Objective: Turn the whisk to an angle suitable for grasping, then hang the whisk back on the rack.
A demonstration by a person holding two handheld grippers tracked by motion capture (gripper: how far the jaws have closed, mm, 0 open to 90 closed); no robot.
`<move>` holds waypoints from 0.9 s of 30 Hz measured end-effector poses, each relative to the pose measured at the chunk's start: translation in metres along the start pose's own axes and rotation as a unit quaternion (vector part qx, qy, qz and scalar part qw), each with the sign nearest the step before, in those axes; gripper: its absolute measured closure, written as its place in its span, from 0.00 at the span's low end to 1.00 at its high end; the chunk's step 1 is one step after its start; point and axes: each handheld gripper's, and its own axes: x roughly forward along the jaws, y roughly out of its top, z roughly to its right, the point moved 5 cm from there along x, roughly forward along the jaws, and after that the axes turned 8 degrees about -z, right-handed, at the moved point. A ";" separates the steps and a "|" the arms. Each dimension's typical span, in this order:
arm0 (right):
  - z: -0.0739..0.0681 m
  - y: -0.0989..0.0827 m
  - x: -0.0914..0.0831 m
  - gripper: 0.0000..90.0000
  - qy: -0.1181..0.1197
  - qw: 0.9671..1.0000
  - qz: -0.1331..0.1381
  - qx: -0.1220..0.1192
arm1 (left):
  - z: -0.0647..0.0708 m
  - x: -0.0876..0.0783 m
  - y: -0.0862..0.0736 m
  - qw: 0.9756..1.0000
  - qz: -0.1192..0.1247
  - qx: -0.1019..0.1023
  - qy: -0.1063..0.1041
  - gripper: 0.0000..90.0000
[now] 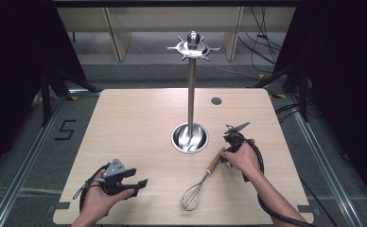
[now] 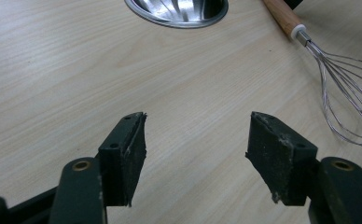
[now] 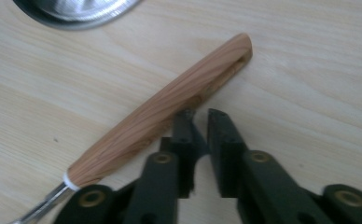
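Now my right gripper (image 3: 198, 113), jaws nearly together, sits just beside the whisk (image 3: 163, 109) handle, while my left gripper (image 2: 197, 140) hangs wide over the table (image 2: 53, 70).

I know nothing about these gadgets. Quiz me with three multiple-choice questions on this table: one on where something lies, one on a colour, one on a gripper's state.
1. Where does the whisk lie?
A. inside the steel base
B. on the table, near the right gripper
C. hanging from the stand

2. Its handle is:
A. wood brown
B. blue
C. black

3. The left gripper is:
A. shut on the whisk
B. shut, empty
C. open, empty

B, it lies flat on the tabletop; A, wood grain shows; C, bare table shows between the jaws.
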 end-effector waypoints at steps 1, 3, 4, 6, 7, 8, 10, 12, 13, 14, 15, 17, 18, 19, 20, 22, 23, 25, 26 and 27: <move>-0.003 -0.001 -0.002 0.79 -0.004 1.000 0.007 0.006 | 0.000 0.000 0.000 1.000 0.003 -0.001 0.000 0.40; -0.003 -0.006 -0.006 0.68 -0.011 1.000 0.007 0.004 | -0.001 0.002 0.002 1.000 0.000 0.000 0.002 0.40; -0.003 -0.006 -0.006 0.68 -0.011 1.000 0.007 0.004 | -0.001 0.002 0.002 1.000 0.000 0.000 0.002 0.40; -0.006 -0.008 -0.012 0.61 0.006 1.000 0.025 0.016 | 0.000 0.004 0.003 1.000 0.001 -0.001 -0.004 0.40; -0.006 -0.010 -0.013 0.59 0.010 0.999 0.024 0.023 | 0.002 0.006 0.005 1.000 0.008 -0.011 -0.007 0.40; -0.009 -0.011 -0.014 0.56 0.026 0.999 0.031 0.026 | 0.002 0.006 0.006 1.000 0.008 -0.009 -0.007 0.40; -0.010 -0.012 -0.014 0.55 0.032 0.999 0.040 0.013 | 0.004 0.006 0.007 1.000 0.007 -0.009 -0.008 0.40; -0.017 -0.015 -0.012 0.54 0.041 0.998 0.023 0.042 | 0.005 0.007 0.005 1.000 0.004 -0.014 -0.008 0.40; -0.022 -0.018 -0.008 0.53 0.044 0.997 0.007 0.062 | 0.003 0.005 0.002 1.000 -0.002 -0.006 -0.005 0.40; -0.022 -0.018 -0.008 0.53 0.044 0.997 0.007 0.062 | 0.003 0.005 0.002 1.000 -0.002 -0.006 -0.005 0.40; -0.026 -0.017 -0.007 0.53 0.053 0.995 0.009 0.079 | 0.002 0.004 0.000 1.000 0.000 -0.005 0.001 0.40; -0.033 -0.016 -0.007 0.52 0.063 0.996 0.004 0.064 | -0.001 0.001 -0.001 1.000 0.007 -0.015 0.004 0.40; -0.033 -0.016 -0.007 0.52 0.063 0.996 0.004 0.064 | -0.001 0.001 -0.001 1.000 0.007 -0.015 0.004 0.40; -0.041 -0.015 -0.004 0.51 0.074 0.994 -0.003 0.076 | -0.003 0.000 -0.001 1.000 0.004 -0.014 0.007 0.40; -0.041 -0.015 -0.004 0.51 0.074 0.994 -0.003 0.076 | -0.003 0.000 -0.001 1.000 0.004 -0.014 0.007 0.40; -0.042 -0.014 0.000 0.51 0.066 0.995 -0.014 0.078 | -0.003 0.002 -0.001 1.000 0.004 -0.017 0.008 0.40; -0.040 -0.013 0.003 0.50 0.058 0.994 -0.015 0.090 | -0.004 0.002 -0.001 1.000 -0.001 -0.011 0.006 0.40; -0.039 -0.013 0.006 0.50 0.053 0.994 -0.018 0.090 | -0.001 0.002 0.000 1.000 0.000 -0.013 0.003 0.40; -0.039 -0.013 0.006 0.50 0.053 0.994 -0.018 0.090 | 0.000 0.003 0.001 1.000 0.004 -0.016 0.004 0.40; -0.041 -0.013 0.010 0.50 0.047 0.994 -0.020 0.092 | 0.001 0.004 0.001 1.000 0.008 -0.008 0.005 0.40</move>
